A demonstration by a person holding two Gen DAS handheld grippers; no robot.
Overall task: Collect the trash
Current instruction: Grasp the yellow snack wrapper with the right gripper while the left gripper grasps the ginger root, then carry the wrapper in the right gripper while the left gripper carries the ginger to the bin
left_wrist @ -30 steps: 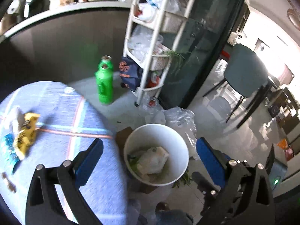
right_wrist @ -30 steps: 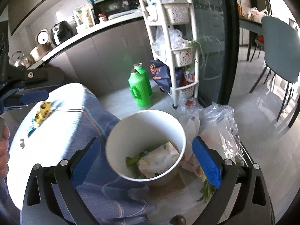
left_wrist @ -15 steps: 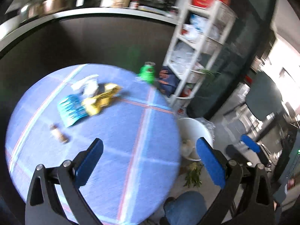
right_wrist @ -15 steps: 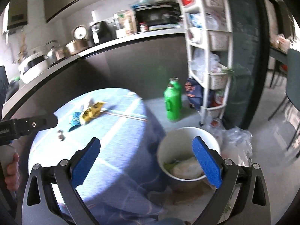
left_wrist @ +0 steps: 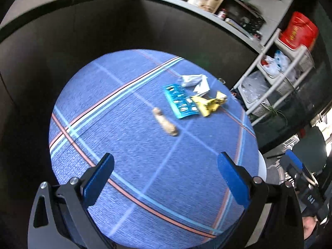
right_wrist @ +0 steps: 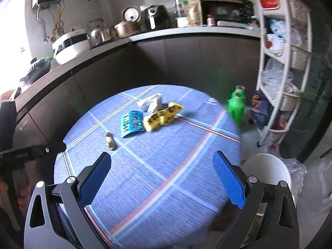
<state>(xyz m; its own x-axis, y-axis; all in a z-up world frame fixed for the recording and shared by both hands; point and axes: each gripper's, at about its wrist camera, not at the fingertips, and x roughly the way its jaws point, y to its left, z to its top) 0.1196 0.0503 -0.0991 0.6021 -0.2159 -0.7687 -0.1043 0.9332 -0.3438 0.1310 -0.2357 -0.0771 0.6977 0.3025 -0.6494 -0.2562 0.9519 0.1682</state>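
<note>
Both blue-padded grippers, left [left_wrist: 165,174] and right [right_wrist: 161,173], are hovering wide and empty over the round blue-plaid table [right_wrist: 166,186], likely reaching next toward crumpled wrappers [right_wrist: 159,117] at twelve o'clock.

I see a woven cloth [right_wrist: 157,176] over the round table, matt blue with thin stripes. At its far side lie a glossy yellow wrapper [right_wrist: 162,117], a blue printed foil-like packet [right_wrist: 132,123] and crumpled white paper [right_wrist: 150,102]. My right gripper [right_wrist: 161,177] has ribbed blue plastic pads [right_wrist: 94,181] on matt grey arms. Right of the cloth, a smooth white plastic bin [right_wrist: 267,170] and shiny green plastic bottle [right_wrist: 236,105].
</note>
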